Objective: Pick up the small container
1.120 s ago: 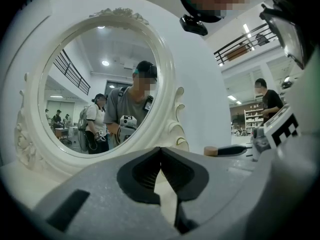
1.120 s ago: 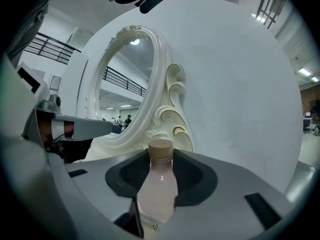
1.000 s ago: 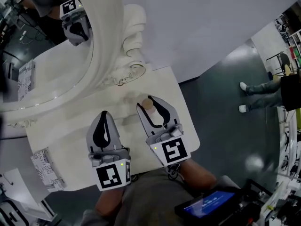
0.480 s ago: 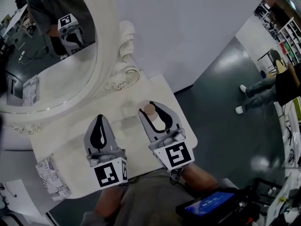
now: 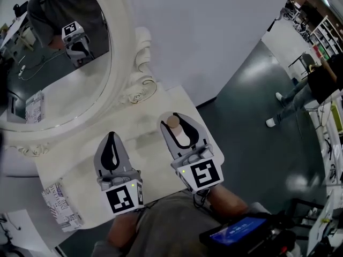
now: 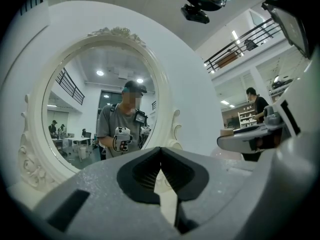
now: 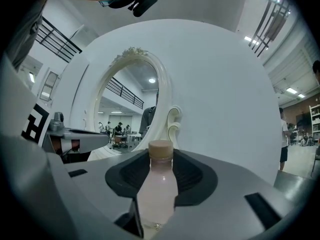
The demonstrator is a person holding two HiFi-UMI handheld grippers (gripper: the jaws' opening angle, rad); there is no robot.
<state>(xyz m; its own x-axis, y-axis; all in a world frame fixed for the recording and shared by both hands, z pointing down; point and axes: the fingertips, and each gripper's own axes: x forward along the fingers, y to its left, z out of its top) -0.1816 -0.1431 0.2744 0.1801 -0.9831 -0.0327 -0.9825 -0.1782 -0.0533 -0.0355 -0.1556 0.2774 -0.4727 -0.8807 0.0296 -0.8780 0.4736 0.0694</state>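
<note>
Both grippers have risen from the table (image 5: 80,167) since the earlier frames, in front of the big oval mirror (image 5: 59,79). My right gripper (image 5: 176,128) is clamped on the small container (image 7: 159,194), which it carries upright above the tabletop's right half. My left gripper (image 5: 112,141) is closed on nothing. I judge the lift wants a level wrist and a steady squeeze, keeping clear of the mirror's carved frame. The head view gives me only the tan cap, while the right gripper view shows the pads on the pink body below it.
</note>
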